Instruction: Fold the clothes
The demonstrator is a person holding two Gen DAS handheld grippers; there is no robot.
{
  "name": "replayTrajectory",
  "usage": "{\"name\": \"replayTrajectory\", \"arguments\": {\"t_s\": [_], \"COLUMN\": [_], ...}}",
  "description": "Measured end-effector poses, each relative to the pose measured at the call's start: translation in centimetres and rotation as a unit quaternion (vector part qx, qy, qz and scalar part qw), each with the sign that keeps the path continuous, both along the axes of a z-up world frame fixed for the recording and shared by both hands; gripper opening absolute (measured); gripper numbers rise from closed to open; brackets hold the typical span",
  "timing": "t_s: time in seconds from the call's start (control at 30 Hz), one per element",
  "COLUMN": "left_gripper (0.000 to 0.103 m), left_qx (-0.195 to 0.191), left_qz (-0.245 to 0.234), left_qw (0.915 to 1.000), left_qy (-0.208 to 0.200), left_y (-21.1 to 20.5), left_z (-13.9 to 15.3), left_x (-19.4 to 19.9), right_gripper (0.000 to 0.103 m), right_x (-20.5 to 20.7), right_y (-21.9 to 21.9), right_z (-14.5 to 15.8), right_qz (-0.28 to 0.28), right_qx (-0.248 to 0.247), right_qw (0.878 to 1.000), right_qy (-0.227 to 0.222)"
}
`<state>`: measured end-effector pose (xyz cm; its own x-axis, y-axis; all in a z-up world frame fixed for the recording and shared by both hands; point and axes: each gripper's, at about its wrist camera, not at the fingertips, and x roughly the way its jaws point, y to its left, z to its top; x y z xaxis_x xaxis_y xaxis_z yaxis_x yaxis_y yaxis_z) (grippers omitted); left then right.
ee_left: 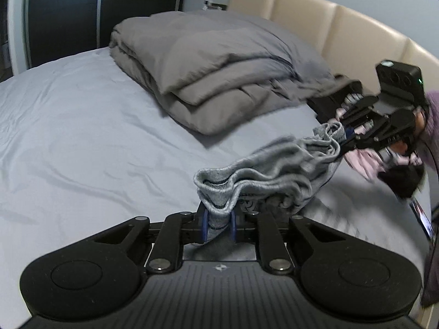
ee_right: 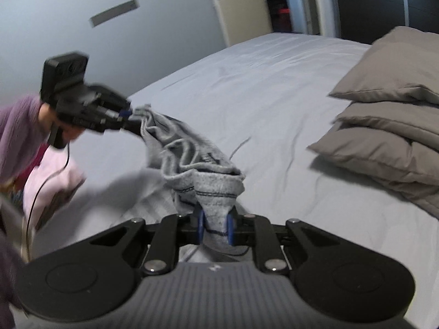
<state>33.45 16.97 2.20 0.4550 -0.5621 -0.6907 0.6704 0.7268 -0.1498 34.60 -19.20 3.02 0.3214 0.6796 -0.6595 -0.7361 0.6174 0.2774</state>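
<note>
A grey knit garment [ee_left: 277, 170] with a ribbed, dark-striped waistband hangs bunched between my two grippers, above the pale bed sheet [ee_left: 82, 137]. My left gripper [ee_left: 218, 226] is shut on one end of its waistband. My right gripper [ee_left: 347, 137] shows at the right of the left wrist view, shut on the other end. In the right wrist view my right gripper [ee_right: 215, 229] pinches the waistband of the garment [ee_right: 189, 156], and my left gripper [ee_right: 127, 116] holds the far end at the left.
A folded grey duvet [ee_left: 208, 63] lies at the head of the bed by a beige headboard [ee_left: 343, 27]. Pink clothes [ee_right: 52, 186] and dark clothes [ee_left: 403, 179] lie at the bed's edge. A door [ee_right: 241, 2] and dark wardrobe stand beyond.
</note>
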Motion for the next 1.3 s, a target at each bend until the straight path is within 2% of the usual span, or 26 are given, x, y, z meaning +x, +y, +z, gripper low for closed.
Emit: {"name": "replayTrajectory", "arguments": {"t_s": [0.17, 0.3, 0.4, 0.53, 0.63, 0.73, 0.87, 0.9, 0.97, 1.07, 1.13, 1.17, 1.3], "left_gripper": [0.012, 0.012, 0.012, 0.013, 0.024, 0.042, 0.043, 0.042, 0.042, 0.042, 0.039, 0.033, 0.031], "left_qx": [0.020, 0.046, 0.078, 0.090, 0.097, 0.103, 0.079, 0.063, 0.031, -0.006, 0.009, 0.025, 0.064], "left_qz": [-0.026, -0.047, -0.063, -0.062, -0.069, -0.091, -0.115, -0.114, -0.100, -0.049, -0.013, 0.005, 0.030], "left_qw": [0.9995, 0.9978, 0.9949, 0.9939, 0.9924, 0.9893, 0.9864, 0.9872, 0.9911, 0.9963, 0.9987, 0.9990, 0.9973], "left_qy": [0.004, 0.002, 0.006, 0.015, 0.029, 0.051, 0.087, 0.092, 0.083, 0.070, 0.048, 0.038, 0.021], "left_y": [-0.2, -1.3, -1.9, -2.0, -2.0, -1.9, -1.2, -0.8, -0.4, -1.0, -2.8, -3.7, -6.6], "left_z": [-1.3, -3.9, -6.1, -7.9, -8.3, -8.0, -6.9, -6.4, -5.1, -3.6, -3.1, -3.0, -4.0], "left_x": [-4.2, -8.1, -9.9, -10.7, -11.1, -11.8, -12.7, -12.9, -13.1, -12.5, -12.0, -11.6, -10.6], "right_gripper": [0.017, 0.017, 0.018, 0.027, 0.047, 0.049, 0.049, 0.049, 0.049, 0.046, 0.034, 0.032, 0.032], "right_x": [-3.5, -6.4, -8.6, -10.4, -11.1, -12.0, -12.7, -12.9, -13.2, -12.7, -12.4, -12.4, -12.1], "right_y": [-0.3, -0.3, 0.0, 0.1, 0.5, 0.9, 0.0, -0.3, -0.8, -0.3, 1.1, 2.2, 5.2], "right_z": [-1.4, -4.2, -6.3, -8.0, -8.2, -7.9, -6.5, -5.9, -4.7, -3.5, -3.2, -3.2, -3.9], "right_qz": [0.018, 0.008, 0.022, 0.033, 0.054, 0.082, 0.107, 0.106, 0.089, 0.032, -0.005, -0.019, -0.065], "right_qx": [-0.023, -0.033, -0.054, -0.082, -0.100, -0.118, -0.101, -0.093, -0.069, -0.034, -0.033, -0.040, -0.077], "right_qw": [1.000, 0.999, 0.998, 0.996, 0.993, 0.989, 0.989, 0.990, 0.993, 0.999, 0.999, 0.999, 0.995], "right_qy": [0.004, 0.001, -0.009, -0.022, -0.018, -0.021, 0.016, 0.019, 0.014, 0.022, 0.024, 0.021, -0.003]}}
